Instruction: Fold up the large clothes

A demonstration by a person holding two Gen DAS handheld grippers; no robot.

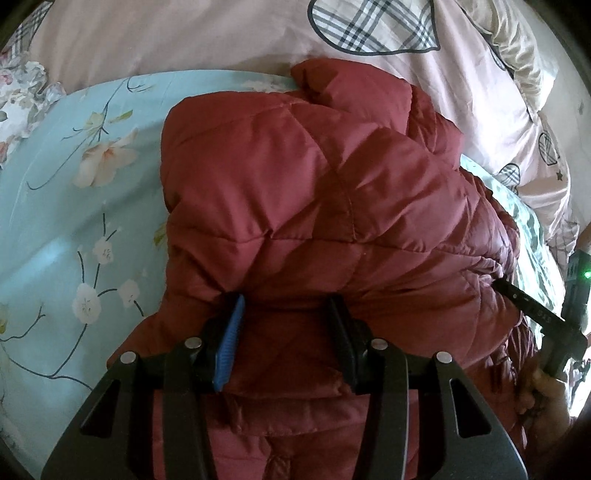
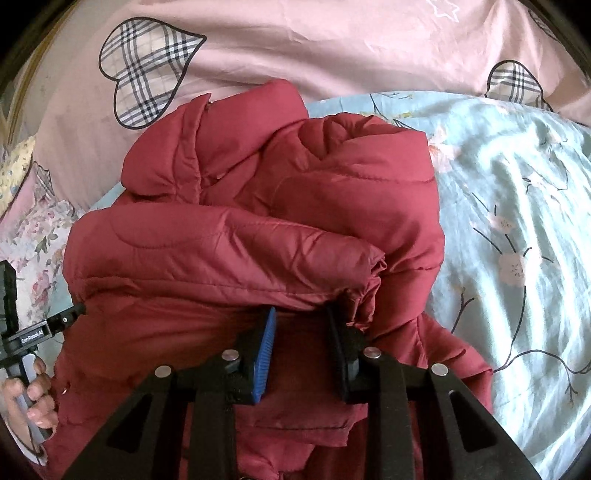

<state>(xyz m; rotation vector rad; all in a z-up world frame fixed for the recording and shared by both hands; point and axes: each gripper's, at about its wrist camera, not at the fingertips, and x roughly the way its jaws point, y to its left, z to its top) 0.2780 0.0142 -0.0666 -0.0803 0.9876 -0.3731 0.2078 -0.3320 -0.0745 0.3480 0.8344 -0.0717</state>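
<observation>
A dark red quilted jacket (image 1: pixel 332 184) lies bunched and folded over on the bed, and in the right wrist view the jacket (image 2: pixel 258 221) shows its collar and a sleeve on top. My left gripper (image 1: pixel 286 301) is at the jacket's near edge, its jaws pressed on thick padded fabric that fills the gap between them. My right gripper (image 2: pixel 301 312) grips the near edge the same way, beside a gathered cuff (image 2: pixel 364 295). Both sets of fingertips are partly hidden under the upper fold. Each view shows the other gripper's finger (image 1: pixel 524 301) (image 2: pixel 59 321) poking into the jacket's side.
A light blue floral sheet (image 1: pixel 74 184) (image 2: pixel 517 221) covers the bed under the jacket. Behind it lies a pink duvet with plaid hearts (image 1: pixel 184 33) (image 2: pixel 295 44). A floral pillow (image 1: pixel 22 92) (image 2: pixel 40 240) sits at one side. A person's hand (image 2: pixel 33 391) (image 1: pixel 543 384) holds each handle.
</observation>
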